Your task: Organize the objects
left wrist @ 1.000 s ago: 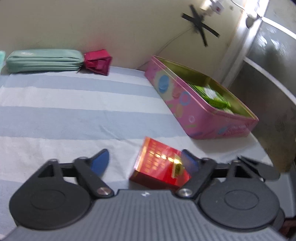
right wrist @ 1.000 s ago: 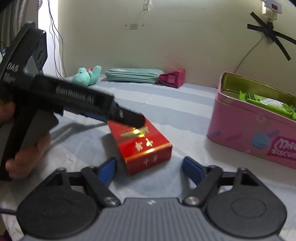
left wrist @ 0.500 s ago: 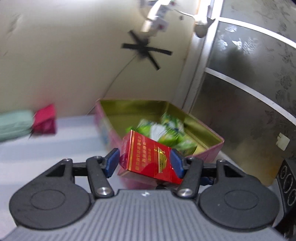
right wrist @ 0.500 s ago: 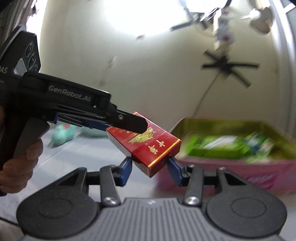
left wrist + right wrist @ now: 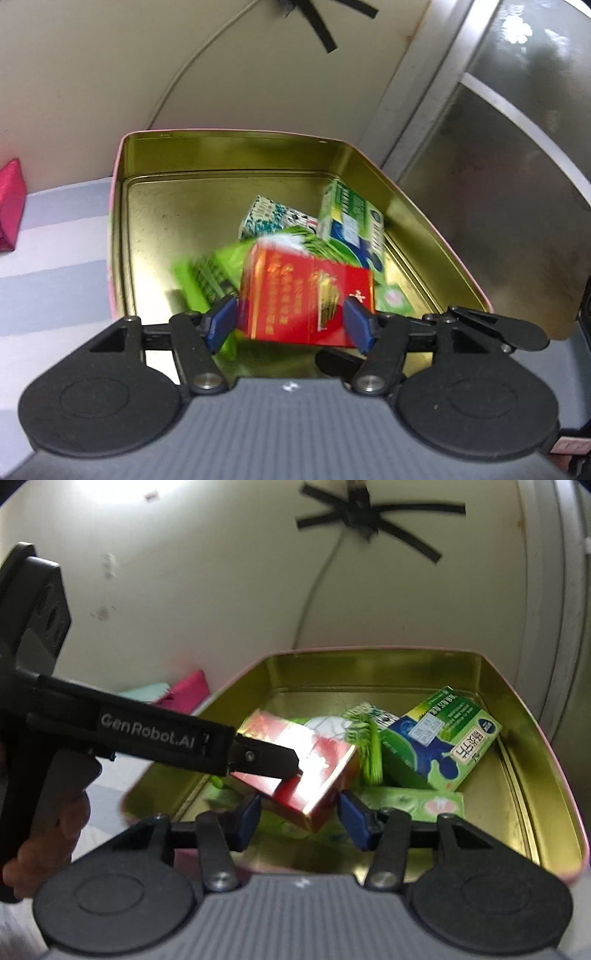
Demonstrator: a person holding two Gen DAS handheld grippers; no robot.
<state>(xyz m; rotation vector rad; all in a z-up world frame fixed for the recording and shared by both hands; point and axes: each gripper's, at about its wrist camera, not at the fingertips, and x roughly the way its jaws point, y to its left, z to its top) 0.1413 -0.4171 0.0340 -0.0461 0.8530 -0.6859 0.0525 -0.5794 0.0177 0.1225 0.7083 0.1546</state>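
A red box with gold print (image 5: 295, 295) (image 5: 314, 768) hangs blurred over the open pink tin (image 5: 236, 133) (image 5: 369, 651), just above the green cartons (image 5: 351, 218) (image 5: 439, 738) lying inside. My left gripper (image 5: 290, 326) has the box between its blue pads and its jaws are opening; the box looks loose. My right gripper (image 5: 301, 818) brackets the box's lower corner with small gaps on both sides, jaws opening too. In the right wrist view the left gripper's finger (image 5: 258, 755) lies across the top of the box.
A teal-and-white carton (image 5: 266, 218) also lies in the tin. A magenta pouch (image 5: 11, 206) (image 5: 188, 690) and a mint pouch (image 5: 147, 692) sit by the wall on the striped cloth (image 5: 55, 258). A frosted glass door (image 5: 517, 166) stands right of the tin. A person's hand (image 5: 44, 849) holds the left gripper.
Both grippers closed on the red box on the cloth, lifted it and carried it right over the tin. Now both sets of jaws have widened and the box is blurred.
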